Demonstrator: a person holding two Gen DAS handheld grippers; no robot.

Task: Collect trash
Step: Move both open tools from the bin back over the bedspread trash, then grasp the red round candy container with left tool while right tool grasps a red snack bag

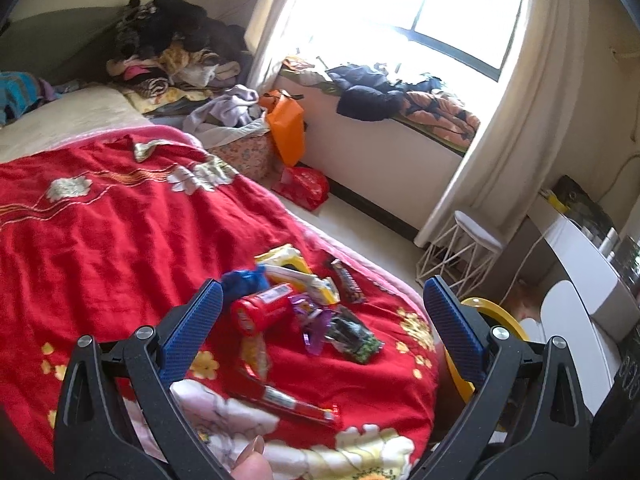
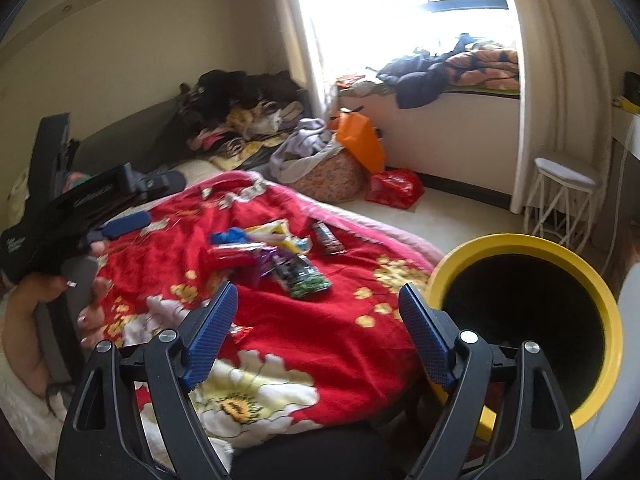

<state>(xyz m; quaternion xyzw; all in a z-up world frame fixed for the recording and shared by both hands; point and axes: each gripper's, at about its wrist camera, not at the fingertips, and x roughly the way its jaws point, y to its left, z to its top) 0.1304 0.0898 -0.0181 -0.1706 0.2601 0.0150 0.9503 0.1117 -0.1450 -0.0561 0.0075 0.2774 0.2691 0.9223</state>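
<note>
Quilt [image 1: 100,240]: red, floral, rumpled cloth filling the left and centre of both views.

Bin [image 2: 528,320]: round, yellow rim, black inside, lower right of the right wrist view, just beside the quilt's edge; in the left wrist view only a yellow arc at lower right.

Stool [image 2: 564,196]: white wire frame, round top, right edge.

Left gripper [image 1: 324,312]: blue ribbed pads wide apart, empty, framing the trash from the bottom of its view.

Right gripper [image 2: 316,312]: pads wide apart, empty; trash lies above it, mid-frame.

Trash [image 1: 304,300]: loose heap of crinkled wrappers on the quilt; red canister [image 1: 262,312], dark green packet [image 1: 354,336], purple foil [image 1: 312,316], yellow packet [image 1: 288,264], blue scrap [image 1: 244,280], dark bar [image 1: 346,280].

Red wrapper [image 1: 288,402]: long, flat, apart from the heap, lower centre.
</note>
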